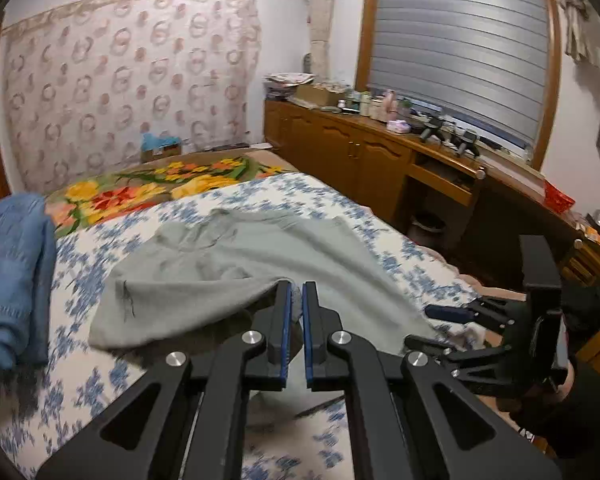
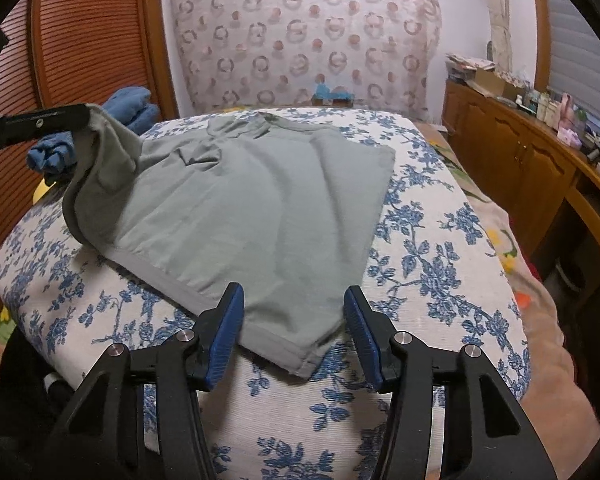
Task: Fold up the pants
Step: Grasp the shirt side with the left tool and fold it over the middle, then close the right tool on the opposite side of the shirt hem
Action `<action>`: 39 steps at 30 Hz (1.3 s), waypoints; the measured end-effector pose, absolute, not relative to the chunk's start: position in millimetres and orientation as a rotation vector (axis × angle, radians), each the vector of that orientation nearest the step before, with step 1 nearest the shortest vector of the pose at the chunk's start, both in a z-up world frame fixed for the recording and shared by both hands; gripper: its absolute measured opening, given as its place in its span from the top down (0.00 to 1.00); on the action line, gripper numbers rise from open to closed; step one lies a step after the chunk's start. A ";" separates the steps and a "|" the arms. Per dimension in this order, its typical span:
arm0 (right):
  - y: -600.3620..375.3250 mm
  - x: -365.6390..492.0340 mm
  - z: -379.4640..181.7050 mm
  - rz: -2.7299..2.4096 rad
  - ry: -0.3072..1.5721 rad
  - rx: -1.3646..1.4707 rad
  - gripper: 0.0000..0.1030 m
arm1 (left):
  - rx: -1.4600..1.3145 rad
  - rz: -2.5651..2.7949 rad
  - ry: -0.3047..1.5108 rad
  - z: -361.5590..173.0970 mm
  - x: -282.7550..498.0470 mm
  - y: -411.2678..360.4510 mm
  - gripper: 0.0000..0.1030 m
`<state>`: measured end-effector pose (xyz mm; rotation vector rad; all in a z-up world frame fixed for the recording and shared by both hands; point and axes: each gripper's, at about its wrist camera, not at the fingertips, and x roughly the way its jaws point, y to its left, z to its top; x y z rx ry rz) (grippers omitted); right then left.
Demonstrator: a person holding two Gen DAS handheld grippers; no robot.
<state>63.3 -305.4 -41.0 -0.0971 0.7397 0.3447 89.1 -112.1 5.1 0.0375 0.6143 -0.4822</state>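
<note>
My left tool (image 1: 296, 300) is pinched nearly closed on a lifted corner of the grey pants (image 1: 236, 264), low in the centre of its view. My right tool (image 2: 294, 320) is spread wide and holds nothing, its blue pads straddling the nearest hem corner at bottom centre. The pants lie across the blue-flowered bed (image 2: 440, 272), blue jeans (image 1: 16, 264) at left.
</note>
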 end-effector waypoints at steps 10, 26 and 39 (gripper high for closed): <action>-329.4 64.6 -34.0 0.320 0.722 -0.067 0.49 | 0.108 -0.566 0.610 19.1 93.6 -164.3 0.98; -333.6 65.2 -36.4 0.322 0.718 -0.043 0.50 | 0.070 -0.456 0.686 -13.0 101.3 -132.1 0.45; -318.0 82.3 -25.9 0.388 0.712 -0.067 0.60 | 0.068 -0.343 0.845 -80.7 106.8 -104.3 0.43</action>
